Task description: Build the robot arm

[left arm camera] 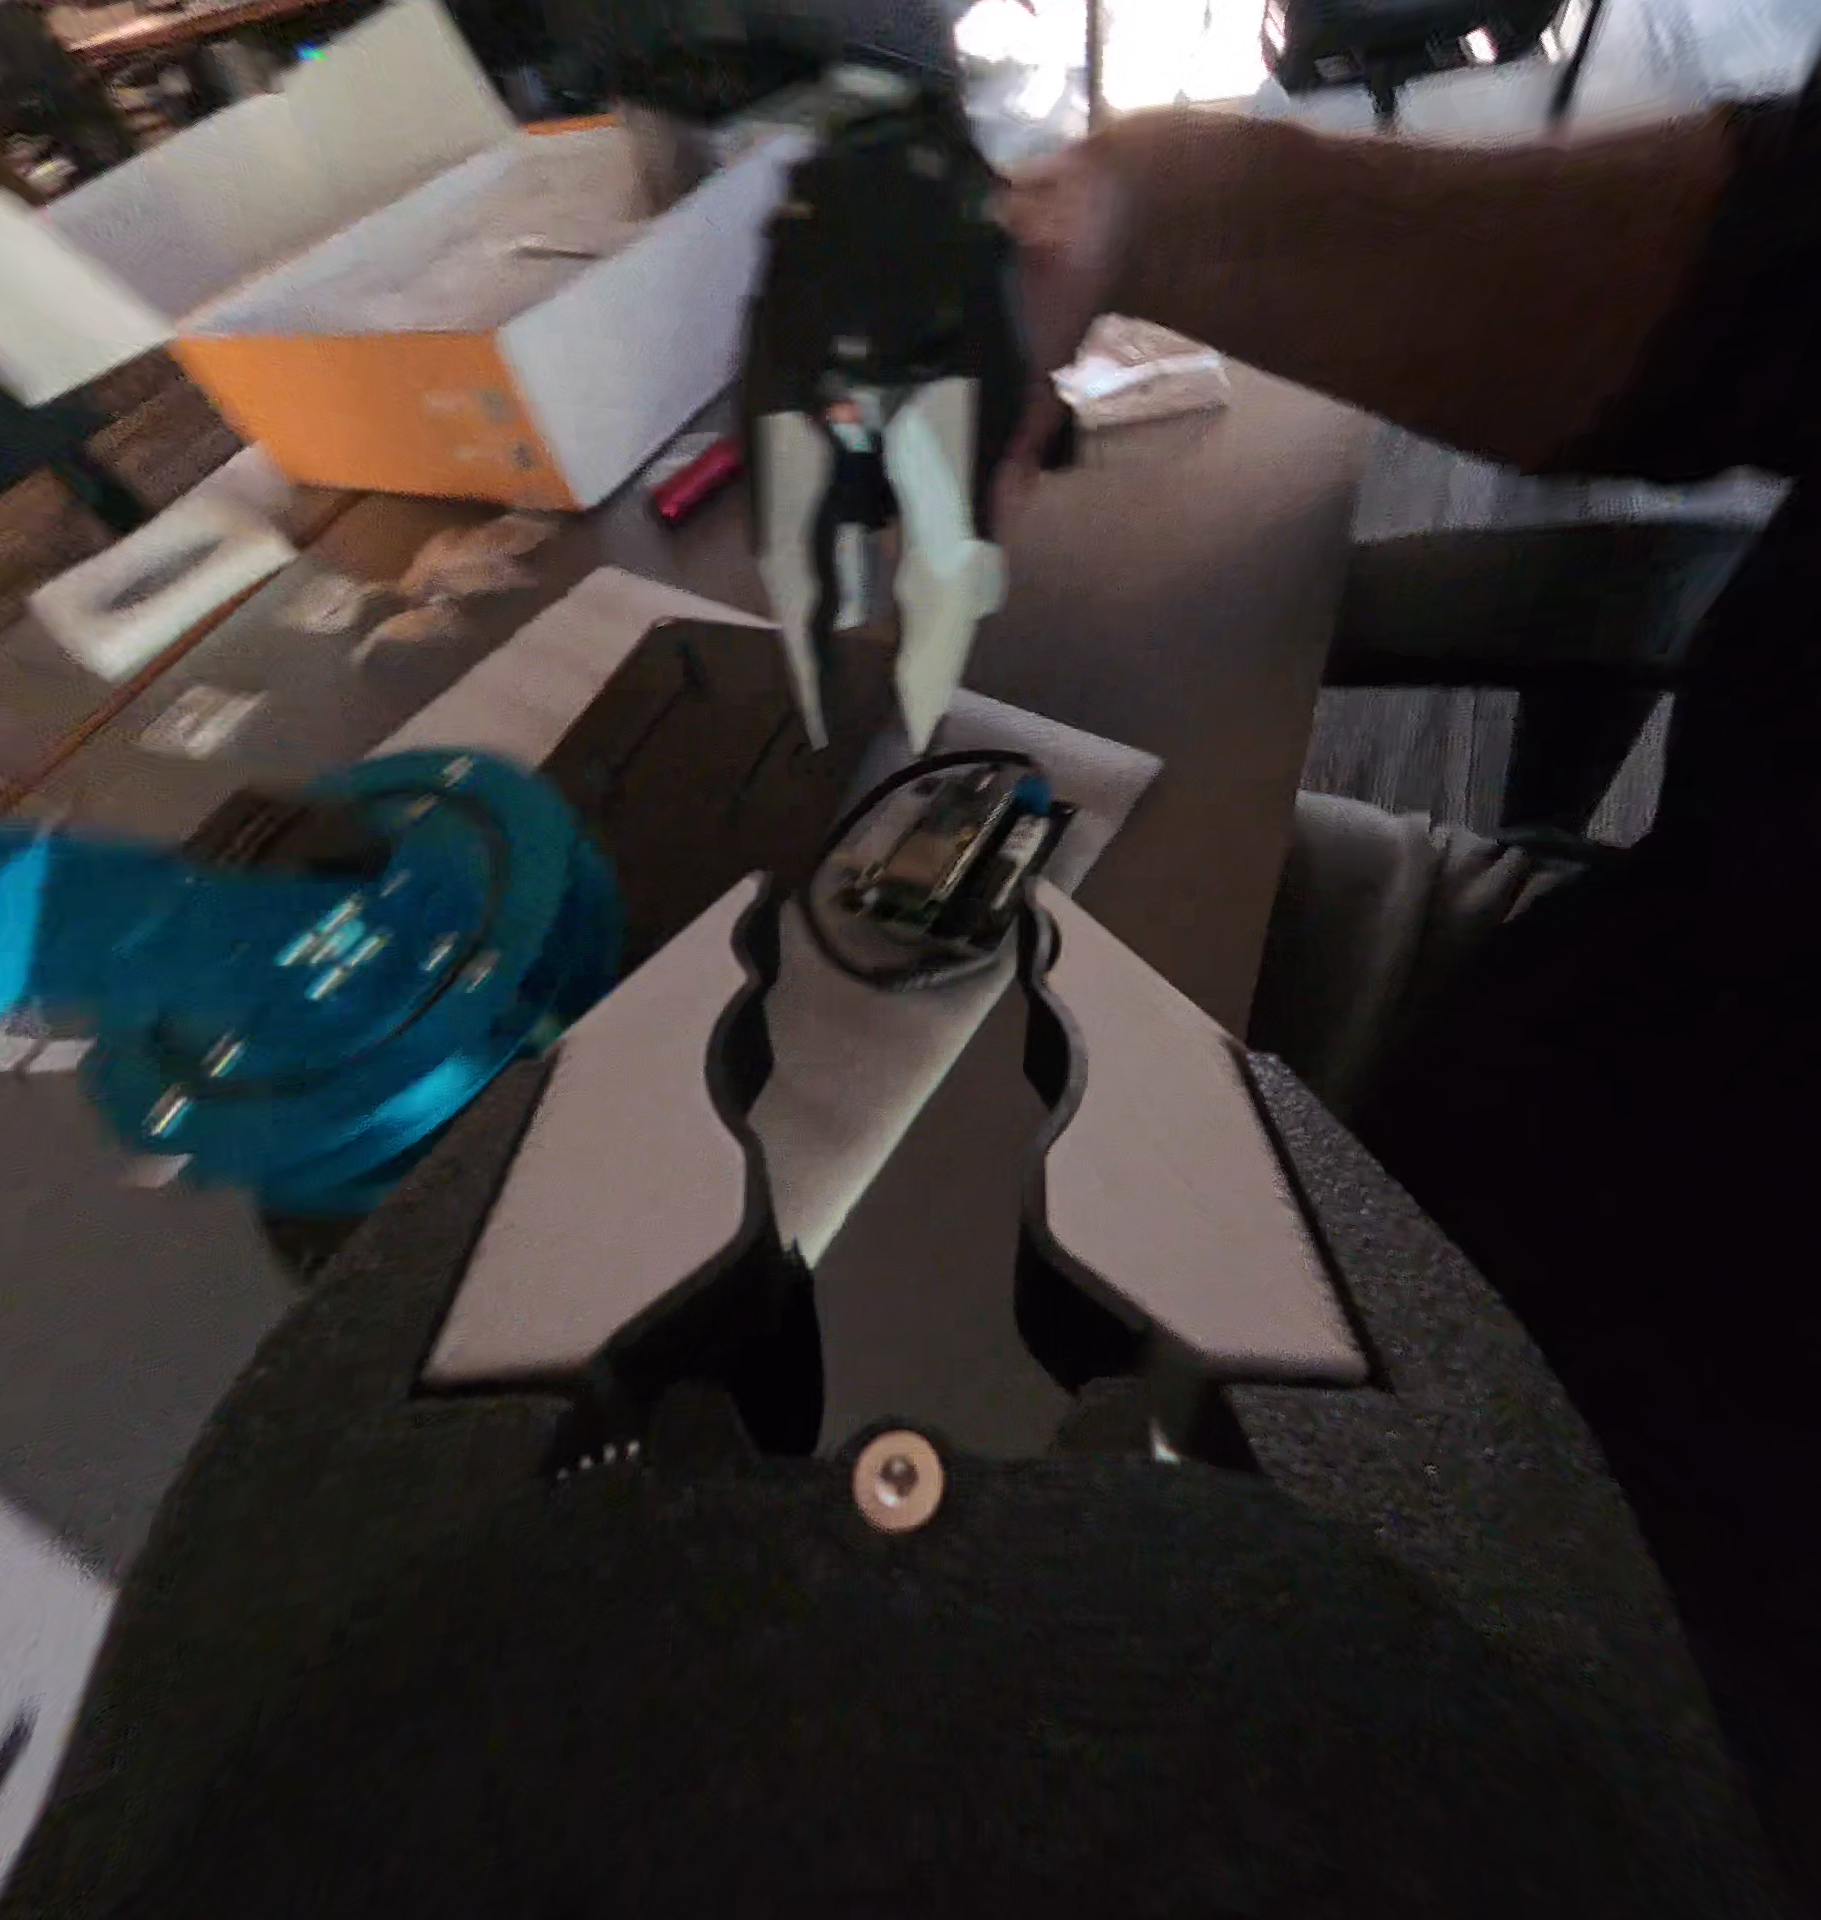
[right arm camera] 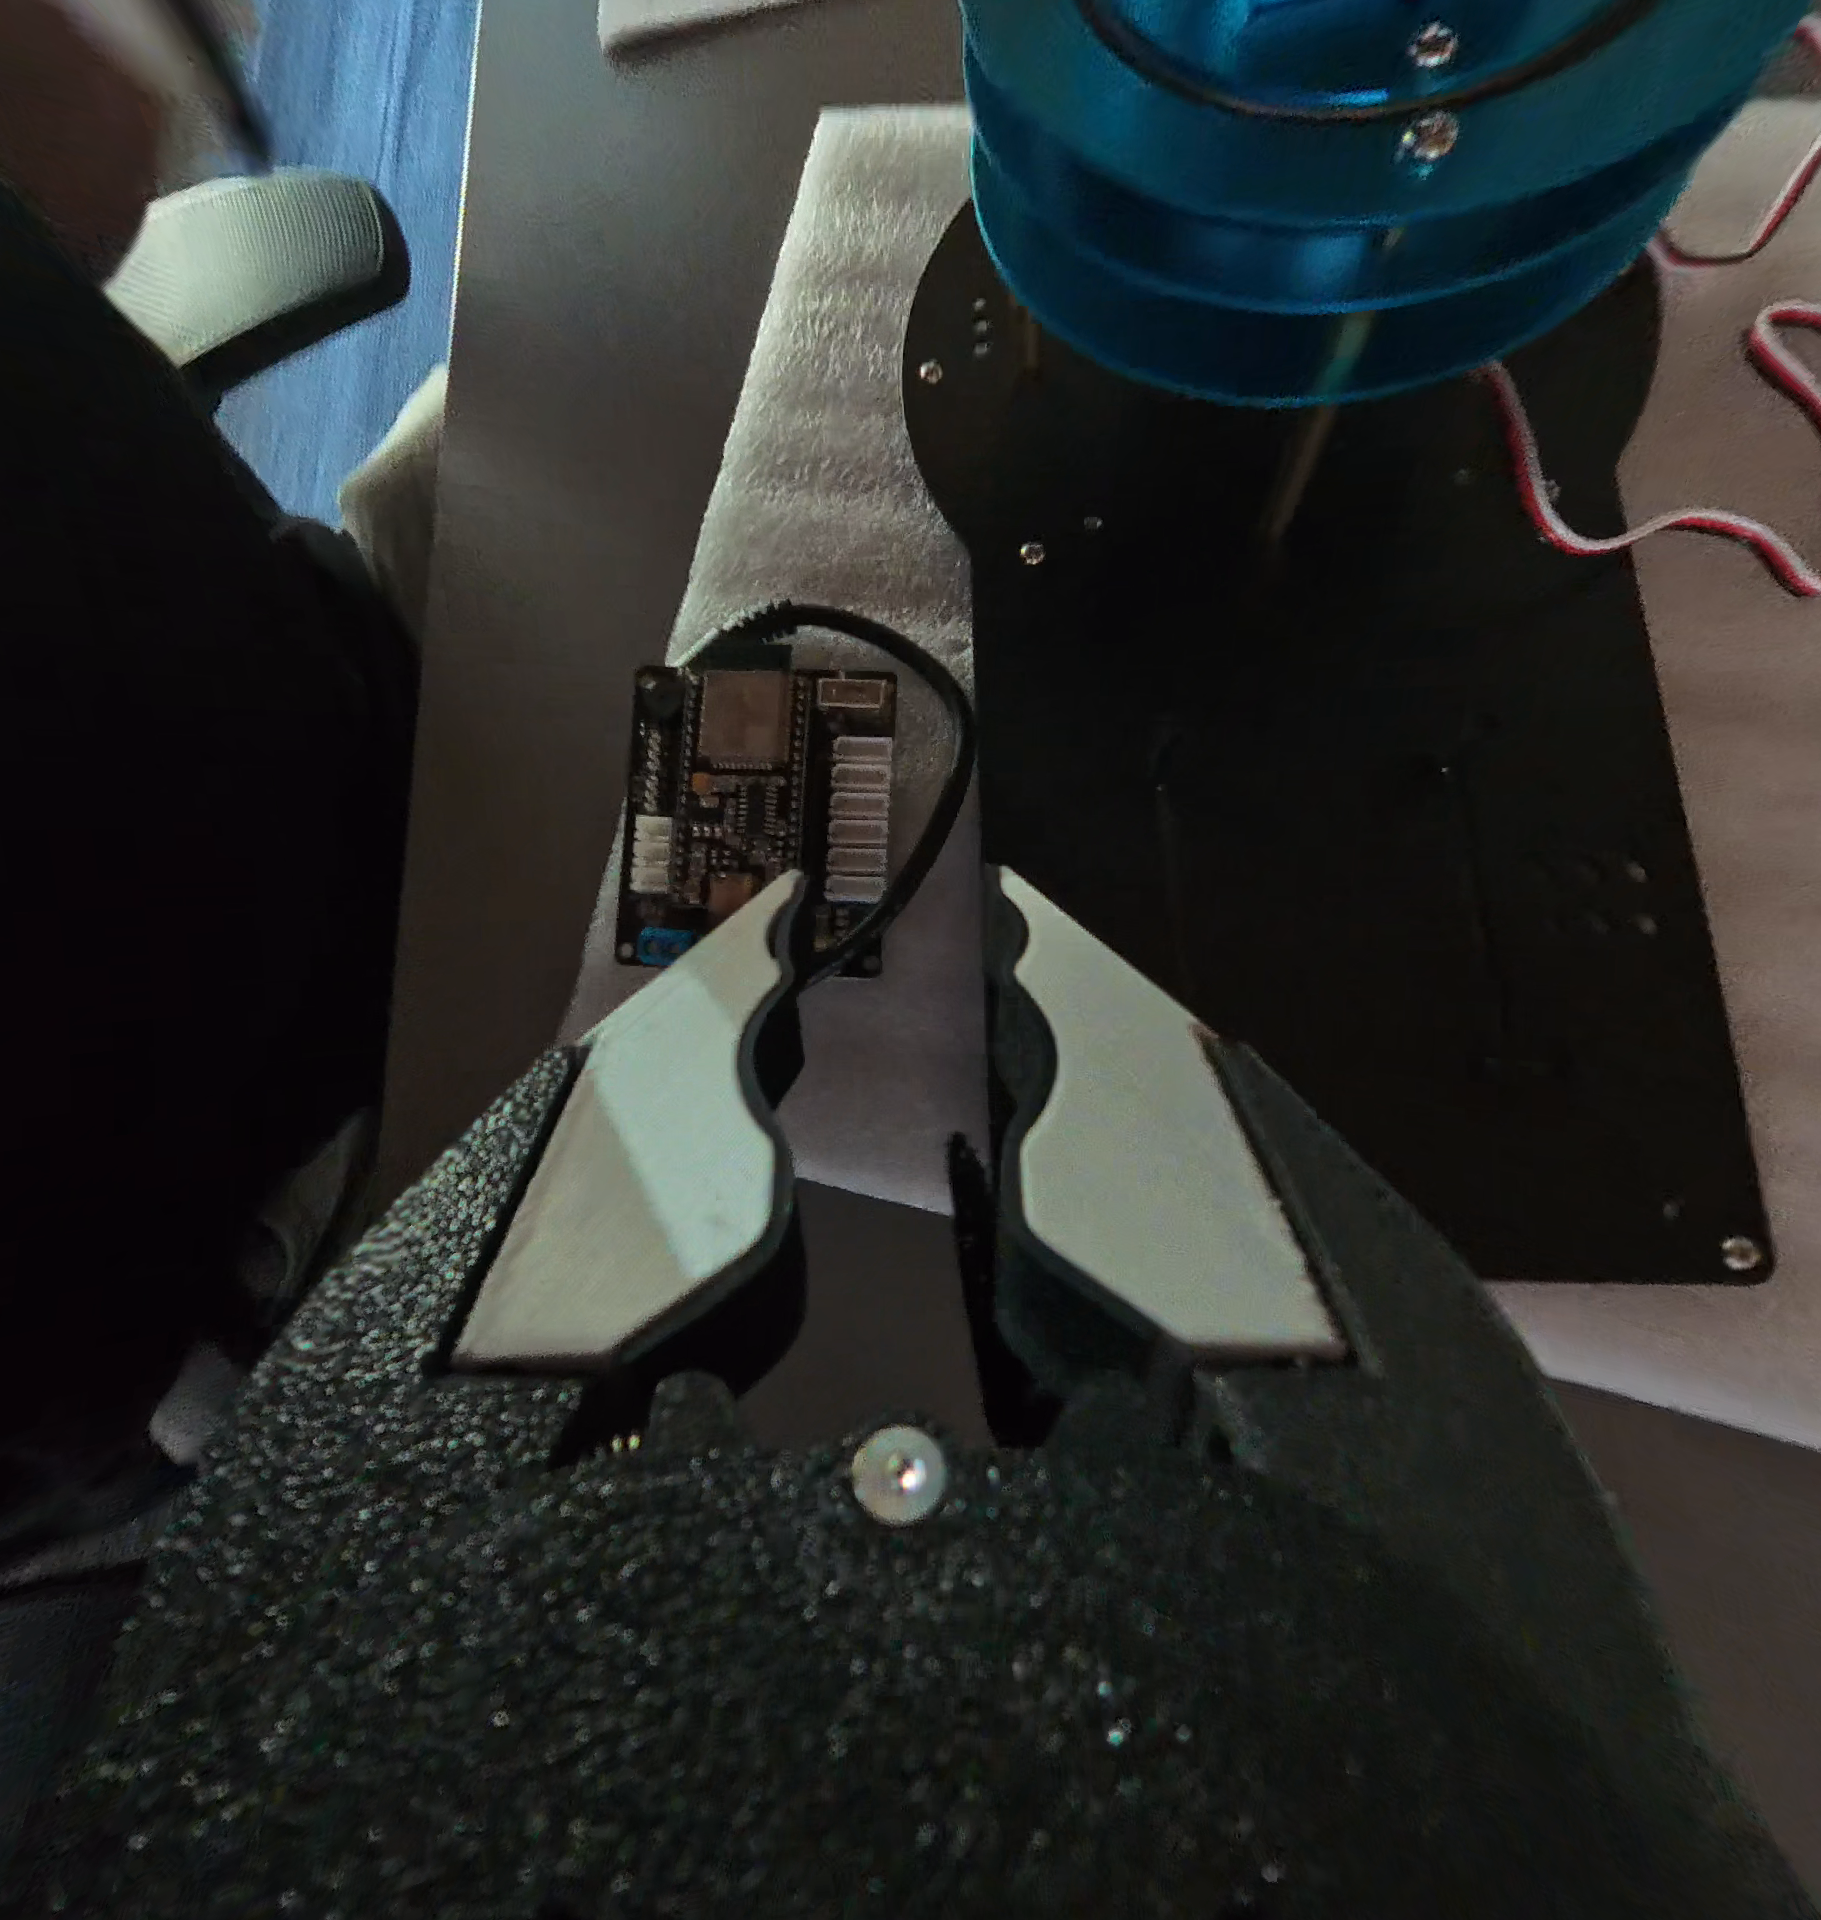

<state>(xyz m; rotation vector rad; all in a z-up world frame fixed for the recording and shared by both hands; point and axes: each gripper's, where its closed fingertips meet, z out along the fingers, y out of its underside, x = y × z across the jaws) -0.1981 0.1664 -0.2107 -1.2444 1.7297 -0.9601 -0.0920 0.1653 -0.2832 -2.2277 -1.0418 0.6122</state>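
The left tongs stand parted with nothing between their pale, wavy-edged fingers, hovering just short of the small dark rectangular circuit board with white connectors and a metal-capped chip. The right tongs are likewise apart and empty, poised above the near edge of the same board, one fingertip overlapping it in view; whether it touches I cannot tell. A thin black looped wire curves from the board toward the flat matte-black plate to its right. Both lie on a soft, fibrous grey-white mat spread on the dark smooth bench.

At the far end of the plate rises a glossy translucent blue round stack of discs with small bright screws, and a red-and-white twisted lead snakes over the mat at the right.

As for progress, the board sits loose beside the plate, not mounted, and neither tool has hold of anything.

Far off sit an orange-and-white cardboard box and a small magenta cylinder.
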